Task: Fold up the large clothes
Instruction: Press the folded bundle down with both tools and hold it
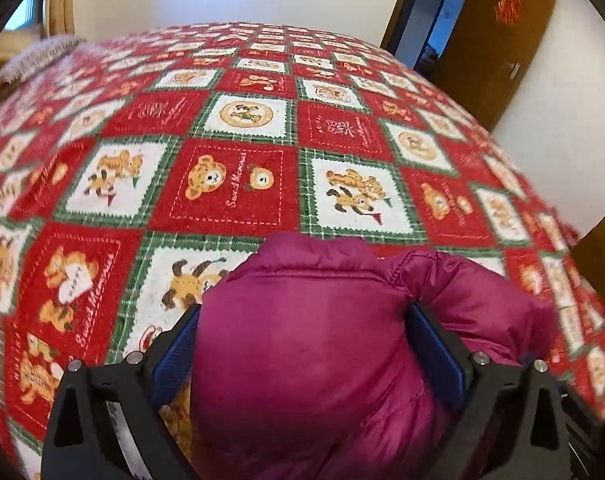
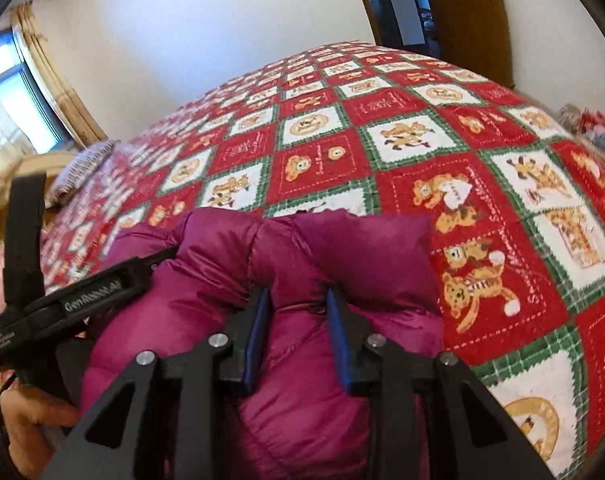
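Observation:
A magenta puffer jacket (image 1: 314, 344) is bunched at the near edge of a bed with a red, white and green bear-patterned quilt (image 1: 230, 184). My left gripper (image 1: 302, 320) has its blue-padded fingers on either side of a thick bulge of the jacket and grips it. In the right wrist view the same jacket (image 2: 286, 264) fills the lower centre. My right gripper (image 2: 298, 300) is shut on a fold of it. The left gripper's body (image 2: 74, 300) shows at the left of that view, beside the jacket, with the person's hand (image 2: 30, 420) on it.
The quilt (image 2: 422, 140) covers the whole bed. A grey pillow (image 1: 30, 60) lies at the far left corner. A brown door (image 1: 498, 48) stands open at the far right. Curtains and a window (image 2: 22, 80) are at the left. White walls lie behind.

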